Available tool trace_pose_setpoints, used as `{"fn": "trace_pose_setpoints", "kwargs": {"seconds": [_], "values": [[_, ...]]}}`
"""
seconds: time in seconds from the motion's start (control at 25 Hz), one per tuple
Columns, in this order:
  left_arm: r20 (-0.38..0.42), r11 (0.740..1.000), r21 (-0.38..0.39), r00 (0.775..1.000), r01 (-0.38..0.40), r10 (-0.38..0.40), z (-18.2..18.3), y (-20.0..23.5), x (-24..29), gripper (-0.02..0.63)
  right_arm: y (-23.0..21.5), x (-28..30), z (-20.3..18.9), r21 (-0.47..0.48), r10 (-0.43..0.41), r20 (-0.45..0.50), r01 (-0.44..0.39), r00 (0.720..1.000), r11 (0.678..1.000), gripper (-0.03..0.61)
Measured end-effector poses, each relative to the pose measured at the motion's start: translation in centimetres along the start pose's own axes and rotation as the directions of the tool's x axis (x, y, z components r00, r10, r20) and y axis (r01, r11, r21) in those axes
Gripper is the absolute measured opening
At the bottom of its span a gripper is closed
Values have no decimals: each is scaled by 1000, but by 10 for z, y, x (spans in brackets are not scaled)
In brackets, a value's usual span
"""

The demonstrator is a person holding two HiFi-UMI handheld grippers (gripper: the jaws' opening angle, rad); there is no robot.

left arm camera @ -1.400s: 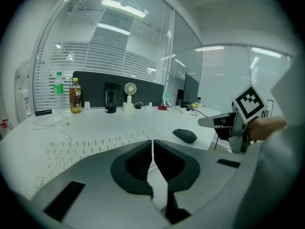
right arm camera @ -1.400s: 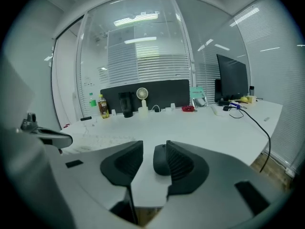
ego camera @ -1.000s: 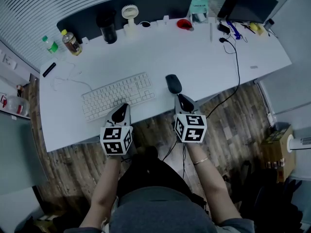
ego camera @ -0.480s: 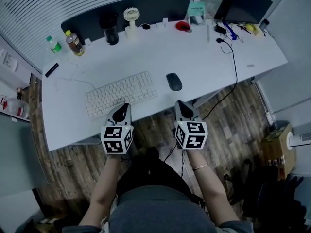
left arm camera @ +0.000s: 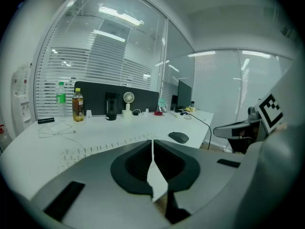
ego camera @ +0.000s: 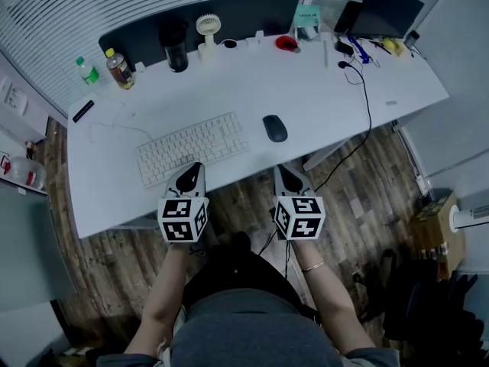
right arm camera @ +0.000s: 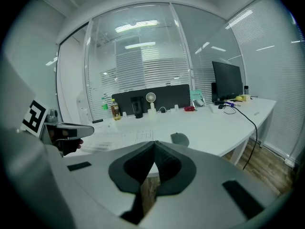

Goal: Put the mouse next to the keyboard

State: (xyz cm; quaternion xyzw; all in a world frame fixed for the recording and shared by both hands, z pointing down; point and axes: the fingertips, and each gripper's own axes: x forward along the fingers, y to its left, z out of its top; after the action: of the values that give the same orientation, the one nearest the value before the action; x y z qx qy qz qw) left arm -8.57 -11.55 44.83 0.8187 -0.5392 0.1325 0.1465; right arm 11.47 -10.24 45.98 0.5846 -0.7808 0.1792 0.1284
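Observation:
A dark grey mouse (ego camera: pixel 274 128) lies on the white desk (ego camera: pixel 321 98), just right of the white keyboard (ego camera: pixel 193 148); the same mouse (left arm camera: pixel 179 137) (right arm camera: pixel 179 139) shows in both gripper views. My left gripper (ego camera: pixel 192 171) hovers at the desk's front edge, below the keyboard, its jaws closed together with nothing between them. My right gripper (ego camera: pixel 284 173) hangs off the front edge below the mouse, shut and empty, well clear of the mouse.
Along the desk's back stand two bottles (ego camera: pixel 118 69), a black cup (ego camera: pixel 175 44), a small white fan (ego camera: pixel 205 33), a red item (ego camera: pixel 287 42) and a monitor (ego camera: pixel 390 10). A black cable (ego camera: pixel 365 90) runs over the right edge. Wooden floor lies below.
My right gripper has drawn back from the mouse toward me, off the desk's front edge. The mouse stays beside the keyboard. My left gripper holds its place.

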Motion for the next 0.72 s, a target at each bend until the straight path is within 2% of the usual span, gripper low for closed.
{"fn": "trace_pose_setpoints", "kwargs": {"seconds": [0.72], "values": [[7,1000,-1,1000,20,-20,0,3,-3,29,8,-4,-9,-14,-25,-21,24,999,1000,2]]}}
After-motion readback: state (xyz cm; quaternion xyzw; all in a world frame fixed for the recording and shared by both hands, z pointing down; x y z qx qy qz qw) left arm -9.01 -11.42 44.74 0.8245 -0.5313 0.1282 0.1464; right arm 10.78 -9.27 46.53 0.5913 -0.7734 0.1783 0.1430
